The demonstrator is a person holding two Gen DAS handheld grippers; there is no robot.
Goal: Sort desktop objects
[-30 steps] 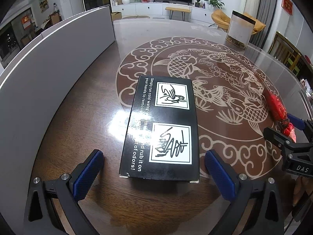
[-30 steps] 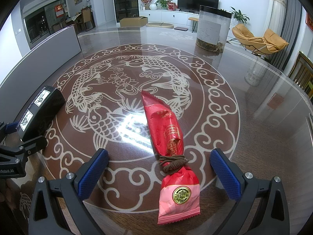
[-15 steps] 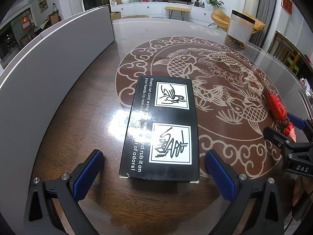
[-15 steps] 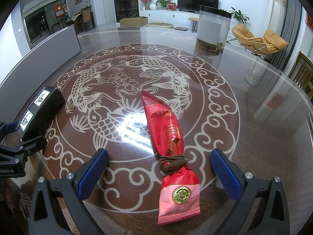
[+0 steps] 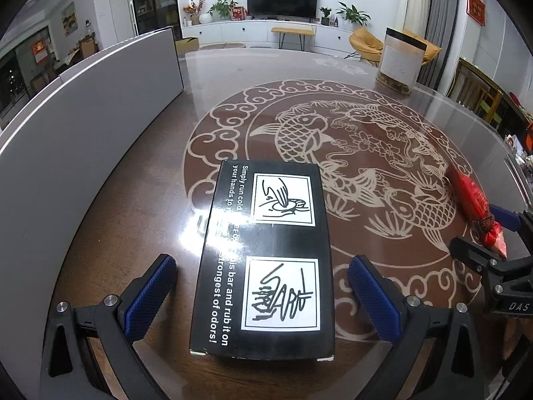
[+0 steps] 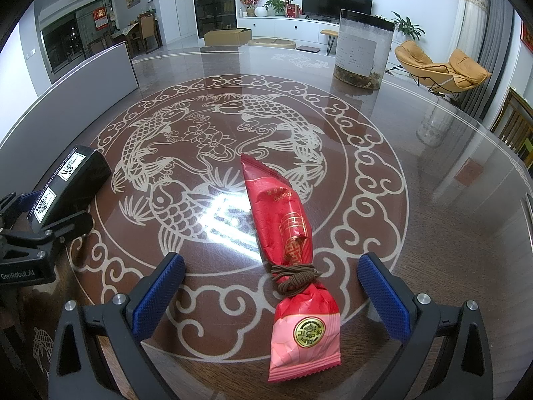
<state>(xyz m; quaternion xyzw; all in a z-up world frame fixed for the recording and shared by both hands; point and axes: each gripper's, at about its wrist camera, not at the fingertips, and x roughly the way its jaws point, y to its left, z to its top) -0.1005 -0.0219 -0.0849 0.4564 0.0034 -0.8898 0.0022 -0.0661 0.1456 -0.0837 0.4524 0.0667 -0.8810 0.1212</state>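
On the glossy brown counter, patterned with a pale ring of fish and cloud scrolls, a long grey panel is standing upright along the left edge, walling off that side. Far back on the right, a tall clear canister with a dark lid and a white label is sitting well apart from everything else. Nearer, a black box printed with white instructions and two hand drawings is lying flat, its long side running away from the left wrist camera. The left tongs are hovering with their blue pads spread wide, one on either side of the box's near end, and a gap is showing between each pad and the box. To the right, a red snack packet, tied near its pink end with a brown cord, is lying flat over the ring pattern. The right tongs are likewise gaping wide, the pads flanking the tied end without touching it. Nothing is lying between either tongs and its object.
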